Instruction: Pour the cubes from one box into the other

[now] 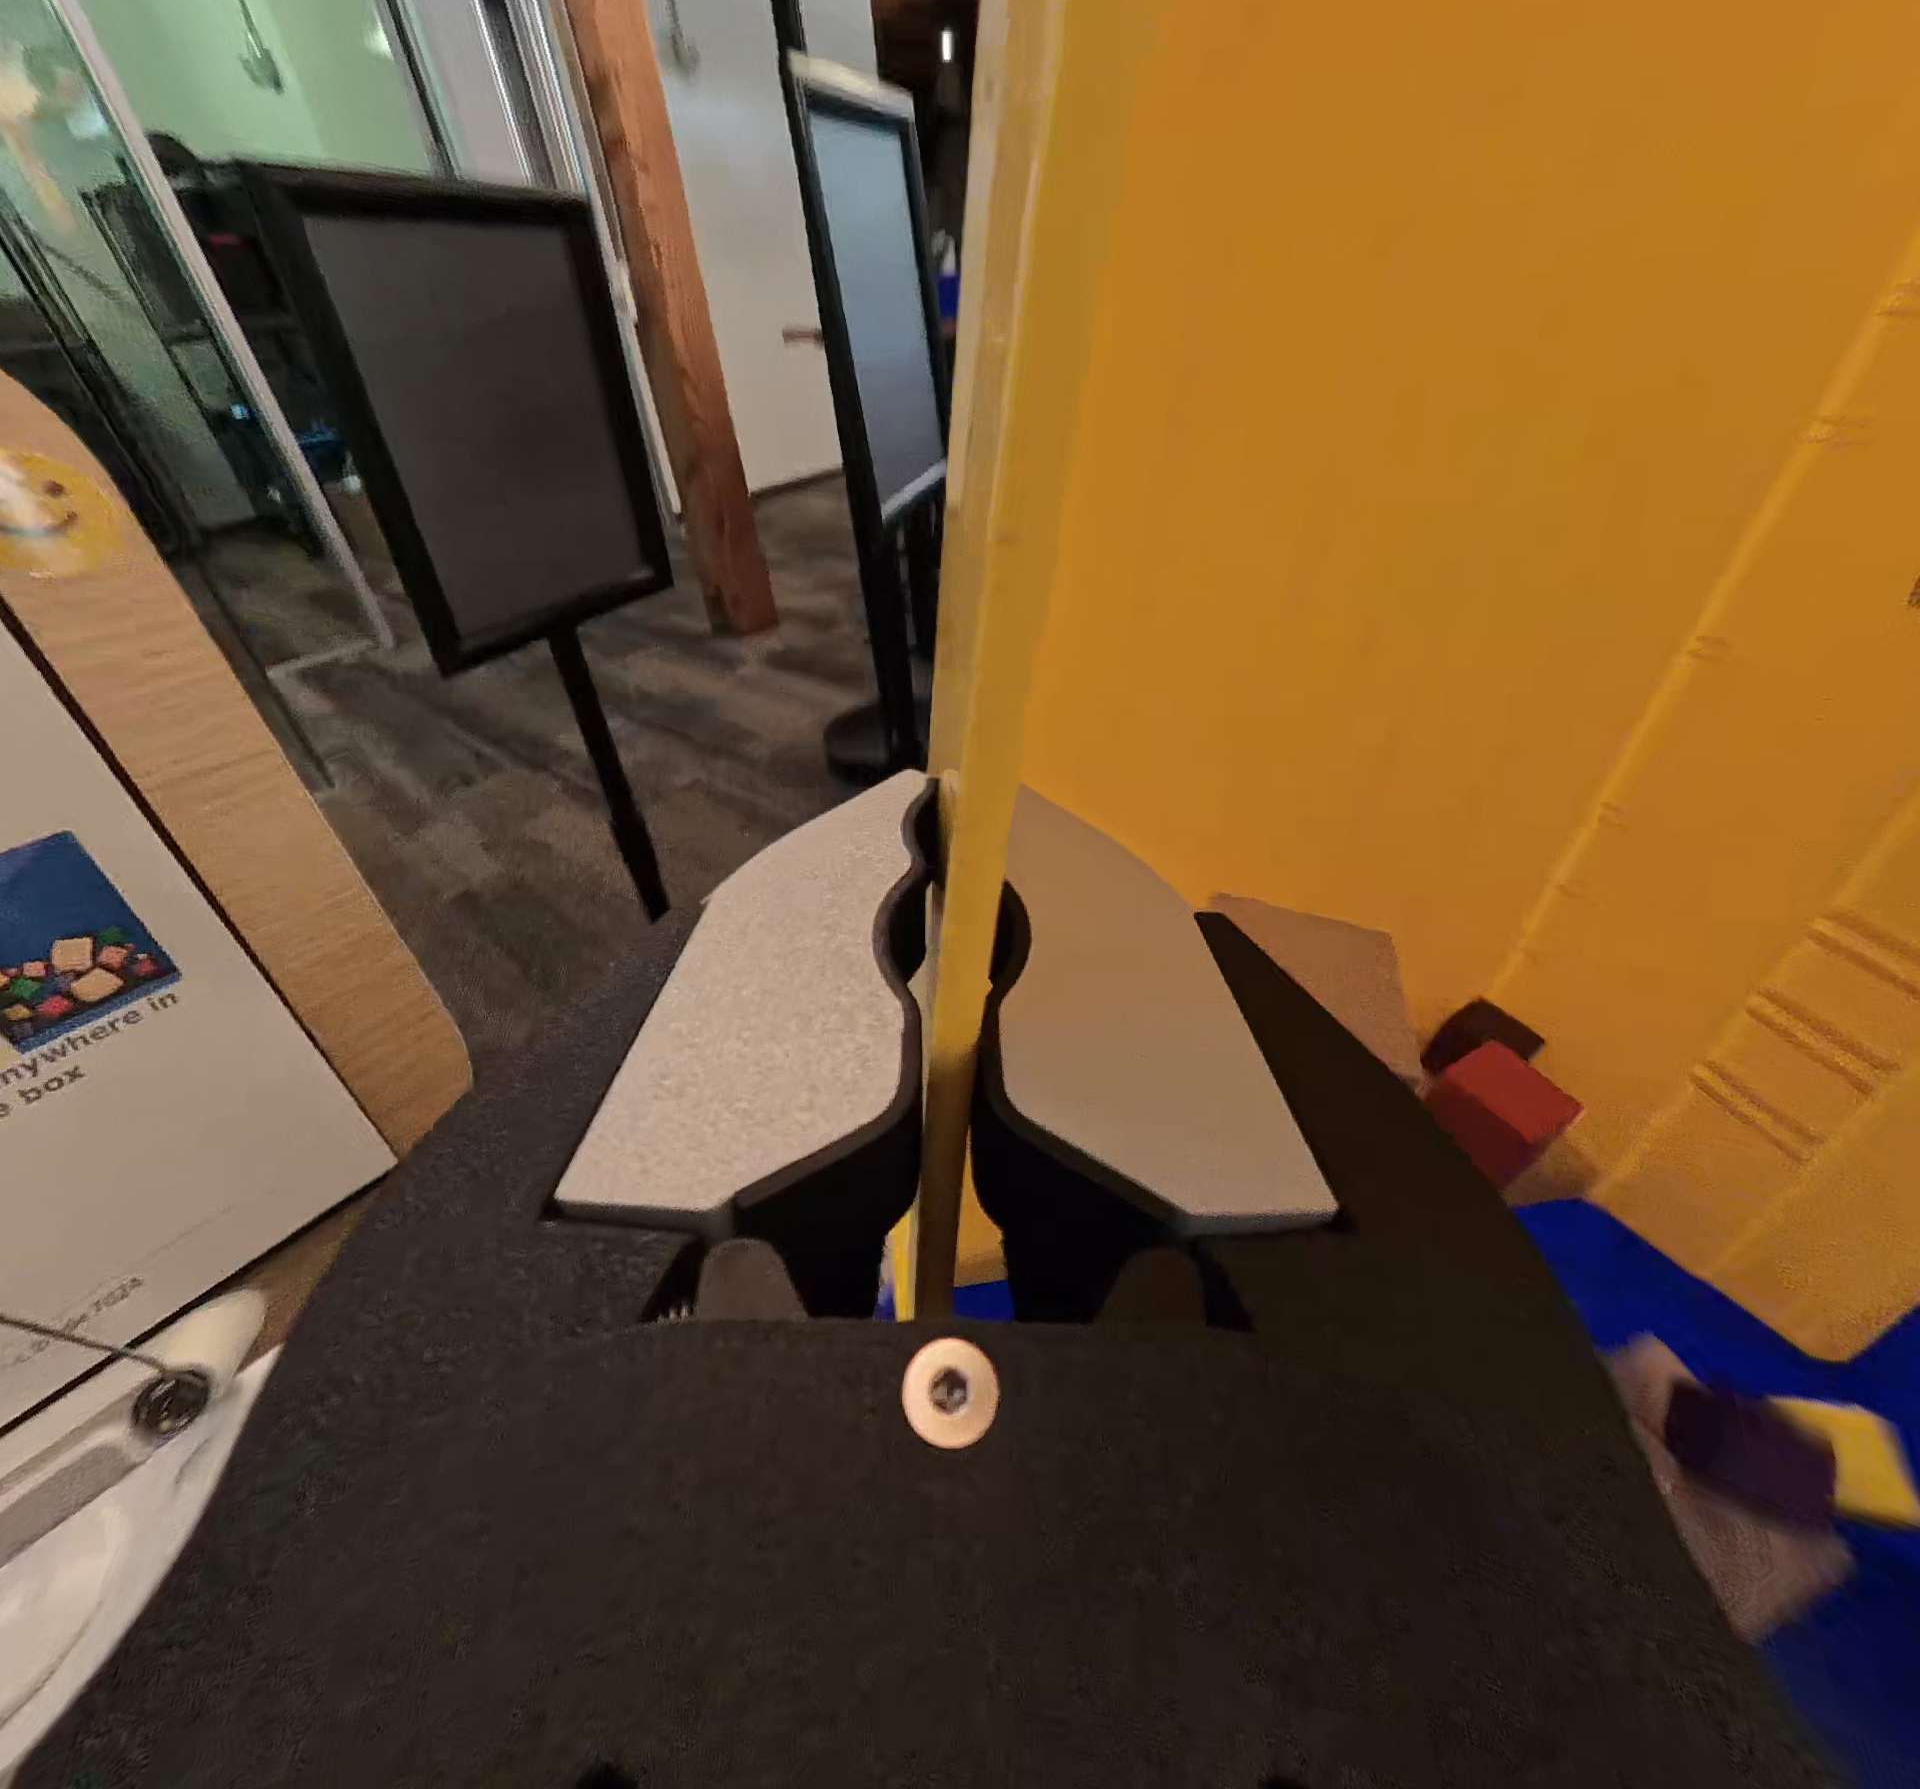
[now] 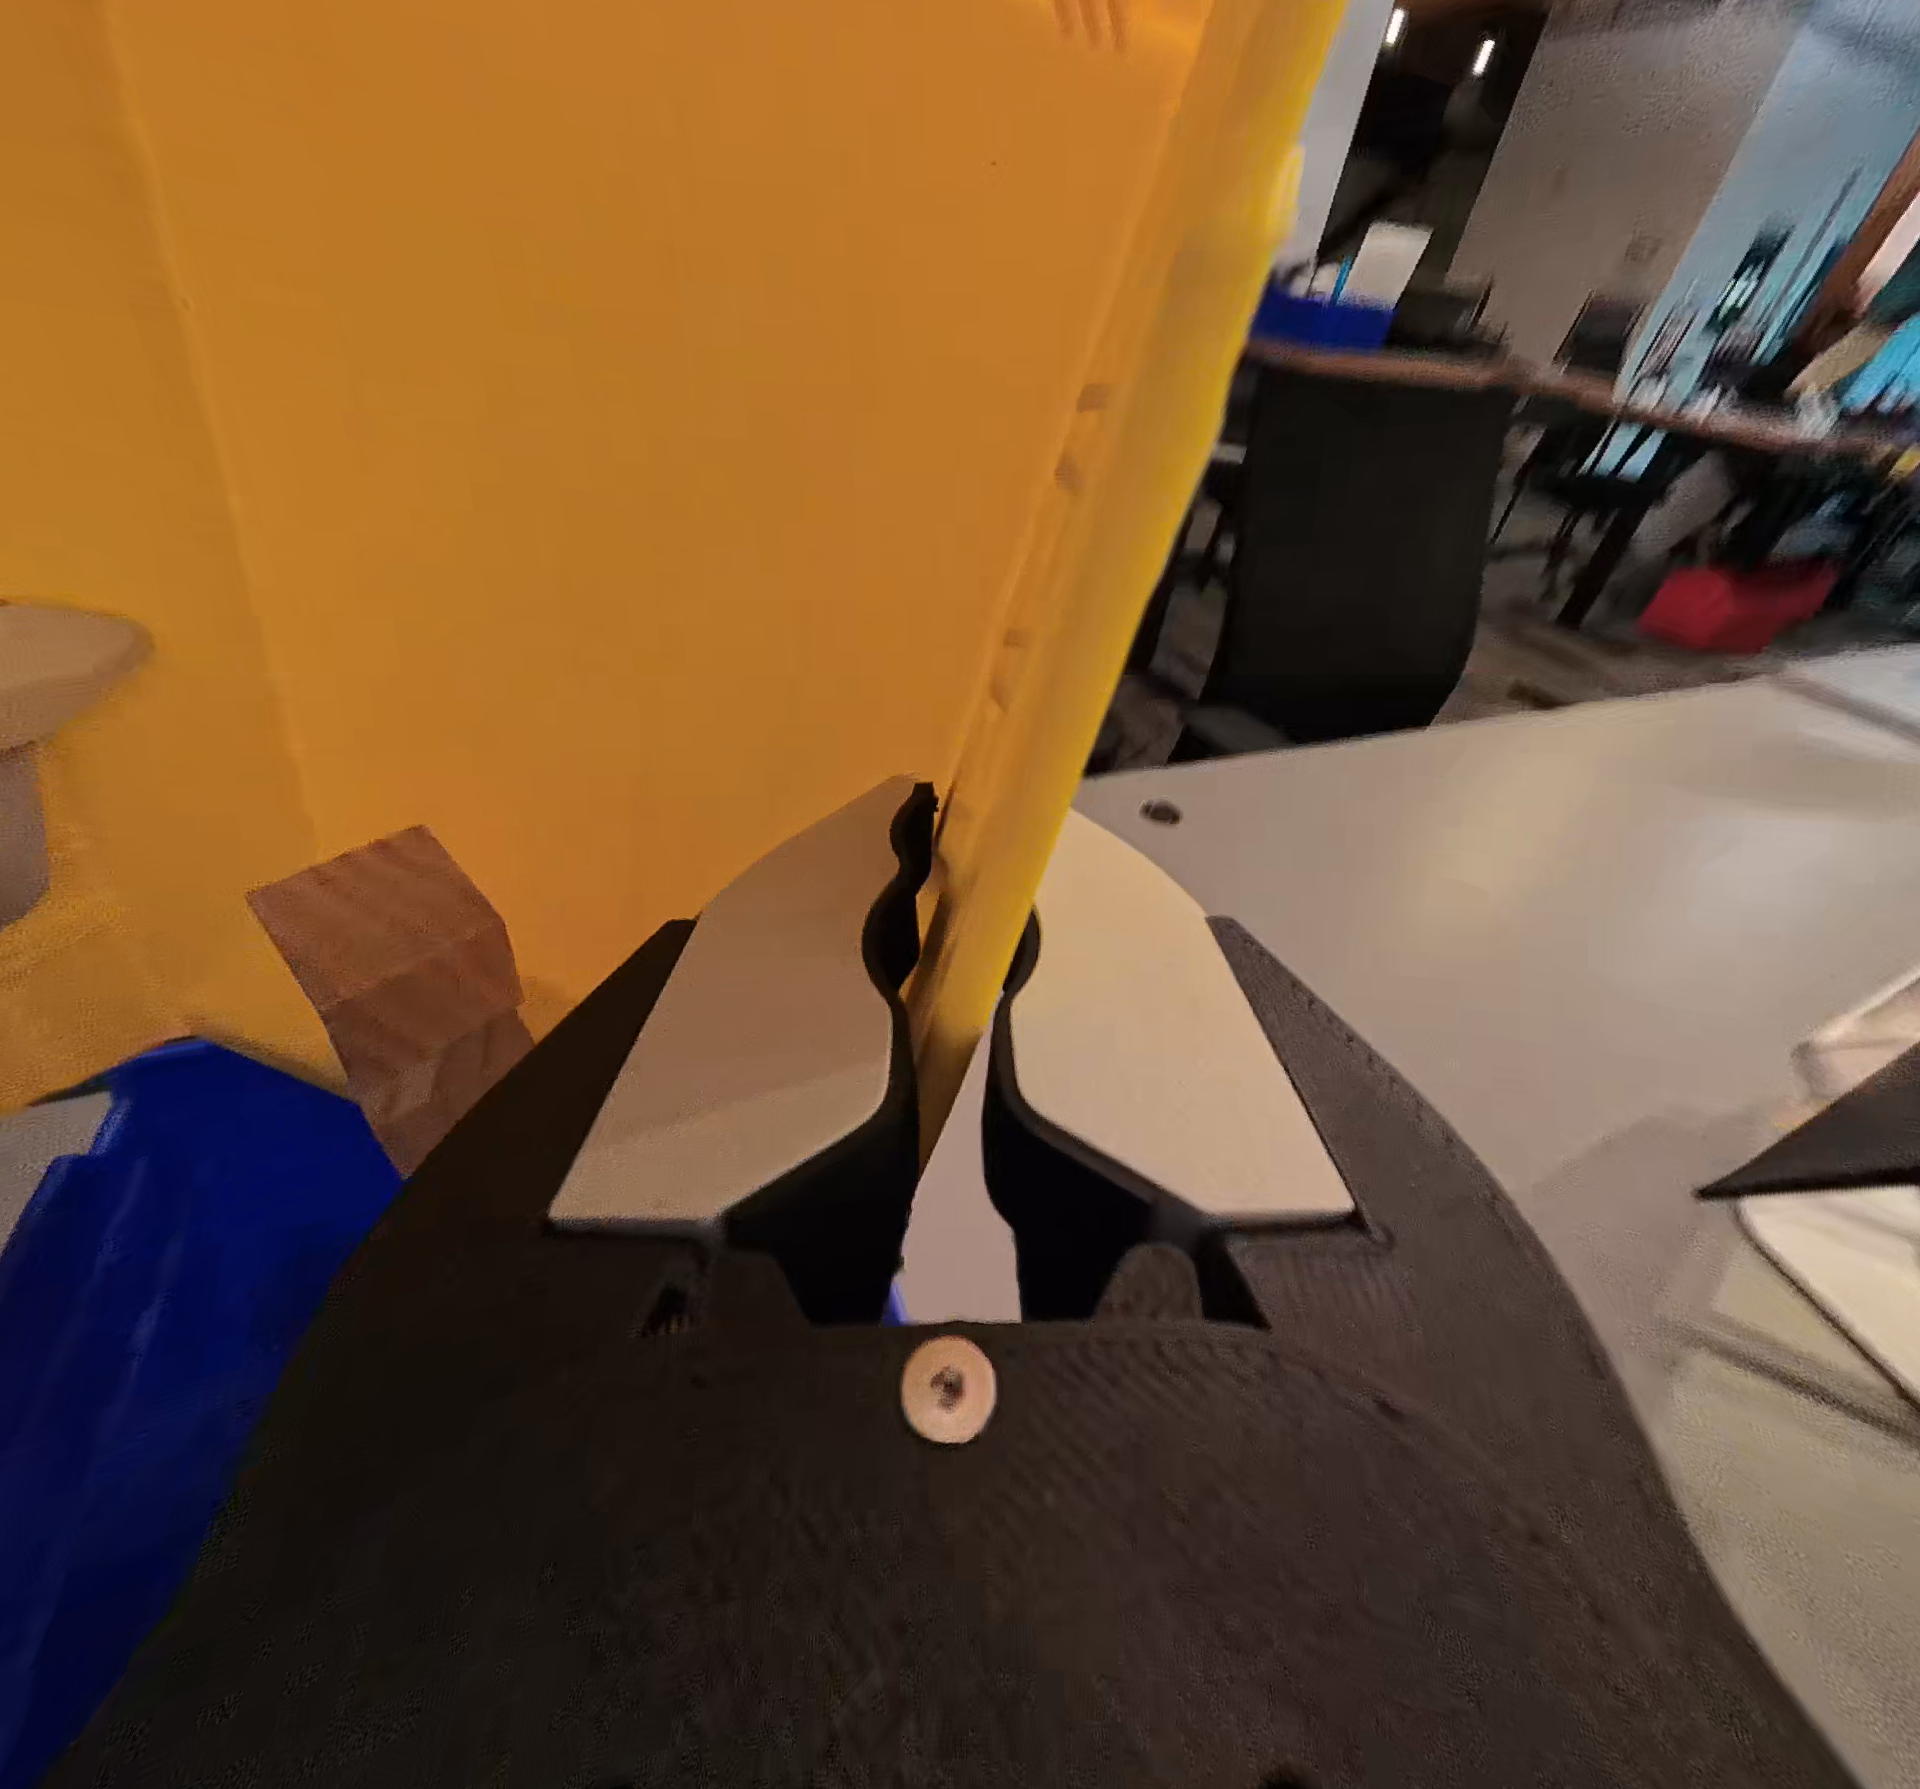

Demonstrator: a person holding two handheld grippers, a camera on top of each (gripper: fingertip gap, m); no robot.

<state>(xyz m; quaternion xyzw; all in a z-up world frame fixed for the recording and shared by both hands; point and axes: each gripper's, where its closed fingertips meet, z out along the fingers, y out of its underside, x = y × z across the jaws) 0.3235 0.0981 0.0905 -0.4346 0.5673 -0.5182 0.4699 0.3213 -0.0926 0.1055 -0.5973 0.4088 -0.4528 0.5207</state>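
The left gripper (image 1: 961, 918) pinched one wall of the yellow box (image 1: 1455, 492), its jaws pressed on the thin rim. The right gripper (image 2: 971, 918) clamped the opposite wall of the same box (image 2: 623, 337). The box stood tipped up on edge over the blue box (image 1: 1704, 1292). A red cube (image 1: 1496, 1105) and a wooden cube (image 2: 395, 950) lay at its lower edge. Beyond stood a black sign (image 1: 468, 420) and a table (image 2: 1507, 908).

The yellow box (image 1: 1455, 389) runs past the top and right edges of the left wrist view; its far end is out of sight. Cubes (image 1: 1501, 1111) at its mouth are motion-blurred and partly hidden by the gripper body. The blue box (image 2: 156, 1376) is cut off at the left edge.
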